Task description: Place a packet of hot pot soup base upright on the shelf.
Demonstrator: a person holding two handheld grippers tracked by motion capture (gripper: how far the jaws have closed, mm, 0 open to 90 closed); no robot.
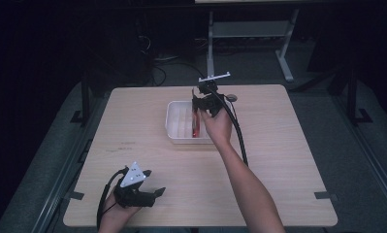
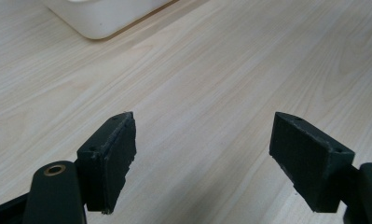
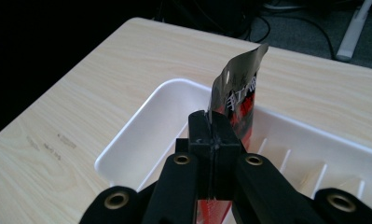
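My right gripper (image 3: 213, 140) is shut on a flat red and black foil sachet (image 3: 237, 95) that stands on edge above the white tray (image 3: 146, 121). From above, the right gripper (image 1: 201, 104) hangs over the tray (image 1: 174, 124), and the sachet (image 1: 197, 127) reaches down into it. My left gripper (image 1: 152, 184) rests near the table's front left corner, well apart from the tray. Its black pads (image 2: 113, 158) stand wide apart over bare wood with nothing between them.
The tray's ribbed floor (image 3: 309, 163) shows to the right of the sachet. A pale wooden table (image 1: 278, 145) carries the tray near its far middle. Metal table legs (image 1: 285, 53) and cables lie on the dark floor beyond.
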